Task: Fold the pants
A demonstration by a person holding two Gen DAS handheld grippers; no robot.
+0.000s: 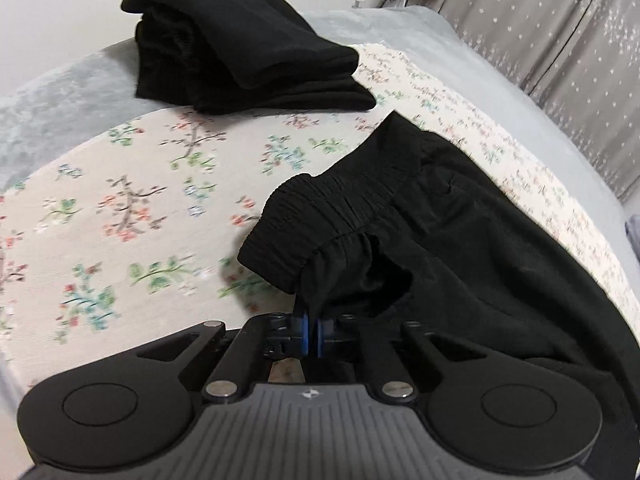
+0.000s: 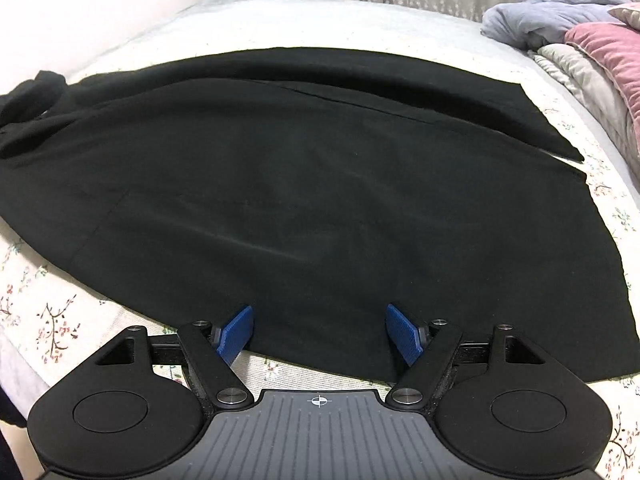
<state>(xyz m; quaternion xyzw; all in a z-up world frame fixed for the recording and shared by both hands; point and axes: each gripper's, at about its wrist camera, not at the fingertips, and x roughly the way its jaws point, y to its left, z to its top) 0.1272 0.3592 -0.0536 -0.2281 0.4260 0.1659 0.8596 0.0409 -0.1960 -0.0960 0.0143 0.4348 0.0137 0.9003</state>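
Note:
Black pants (image 1: 440, 248) lie on a floral sheet (image 1: 140, 184), their elastic waistband (image 1: 344, 204) lifted and curled toward me. My left gripper (image 1: 314, 334) is shut on the pants, pinching a fold of black cloth just below the waistband between its blue pads. In the right wrist view the pants (image 2: 300, 184) spread flat, both legs running right to the hems. My right gripper (image 2: 320, 334) stands open over the near edge of the cloth. Its blue pads (image 2: 236, 334) sit wide apart, with cloth under them but nothing pinched.
A stack of folded black clothes (image 1: 240, 52) sits at the far end of the sheet. A grey blanket (image 1: 52, 100) borders the sheet. A starred curtain (image 1: 560, 40) hangs behind. Crumpled bedding and a pink pillow (image 2: 608, 52) lie at the right.

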